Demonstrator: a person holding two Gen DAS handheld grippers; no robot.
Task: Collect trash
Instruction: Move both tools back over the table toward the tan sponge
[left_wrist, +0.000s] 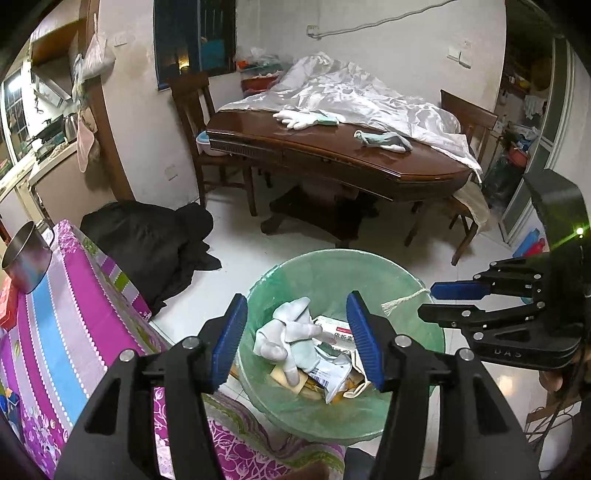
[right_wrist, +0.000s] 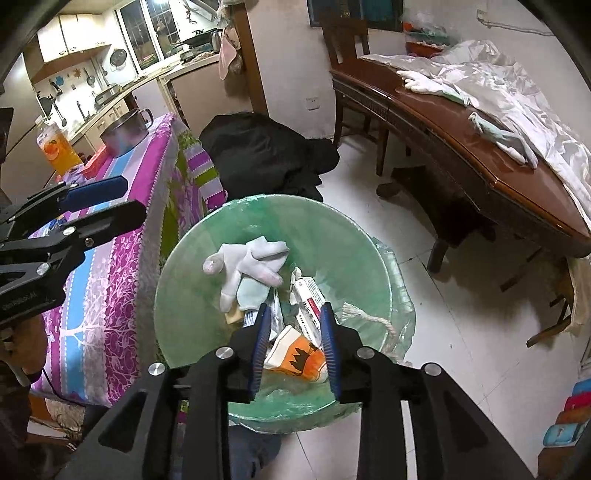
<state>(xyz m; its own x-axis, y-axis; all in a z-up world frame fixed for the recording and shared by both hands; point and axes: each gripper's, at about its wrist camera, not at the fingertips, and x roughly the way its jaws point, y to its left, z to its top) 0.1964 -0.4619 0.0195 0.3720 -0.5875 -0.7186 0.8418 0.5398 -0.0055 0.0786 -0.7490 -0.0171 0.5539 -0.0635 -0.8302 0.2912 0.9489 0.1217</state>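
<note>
You held both tools over the green-lined trash bin (left_wrist: 332, 273), left tool (left_wrist: 297, 341) spread empty, right tool (right_wrist: 294, 347) apart, empty. White glove (right_wrist: 247, 266) lay inside. Drop step looked finished; next, fetch gloves (left_wrist: 306, 119) from the wooden worktop (left_wrist: 332, 147).

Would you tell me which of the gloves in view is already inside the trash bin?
The white glove atop the rubbish in the green-lined bin; the other two gloves lie on the wooden table.

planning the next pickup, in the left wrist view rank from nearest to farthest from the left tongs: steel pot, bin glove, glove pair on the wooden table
1. bin glove, just ahead between the left tongs
2. steel pot, far left on the striped cloth
3. glove pair, across the room on the table
</note>
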